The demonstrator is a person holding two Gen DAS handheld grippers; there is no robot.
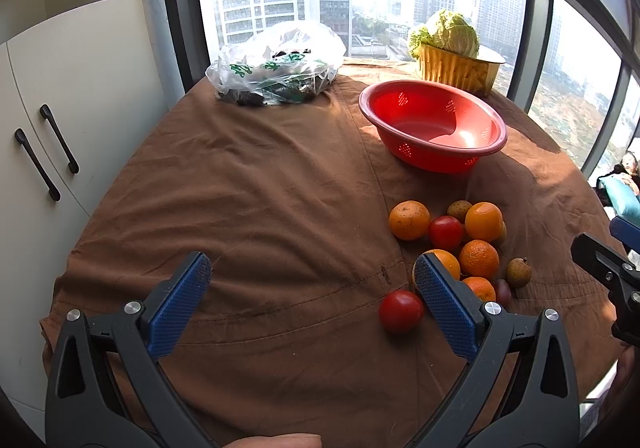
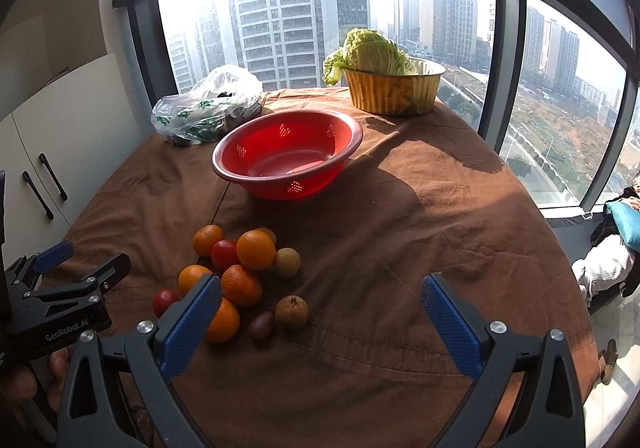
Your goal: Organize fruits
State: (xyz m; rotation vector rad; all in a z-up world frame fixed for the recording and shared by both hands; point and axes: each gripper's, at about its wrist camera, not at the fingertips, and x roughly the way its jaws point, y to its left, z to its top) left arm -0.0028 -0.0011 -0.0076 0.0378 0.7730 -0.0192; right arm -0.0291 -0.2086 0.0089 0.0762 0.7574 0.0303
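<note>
On brown cloth (image 1: pixel 260 188): fruit pile (image 2: pixel 240 272) | both claws (image 1: pixel 312 276) (image 2: pixel 320 298) gaping, empty | only right view shows purple fruit (image 2: pixel 261 325) whole

Strong hazy daylight pours in through the tall dark-framed windows (image 2: pixel 360 8), so the sky is blown out white. The sun backlights the translucent red plastic colander (image 2: pixel 286 152), which glows and has a glare spot on its floor in the left wrist view. Hard shadows fall toward the camera across the brown tablecloth (image 2: pixel 420 228). Heavy fisheye bending with black vignette corners; focus is mostly sharp.
</note>
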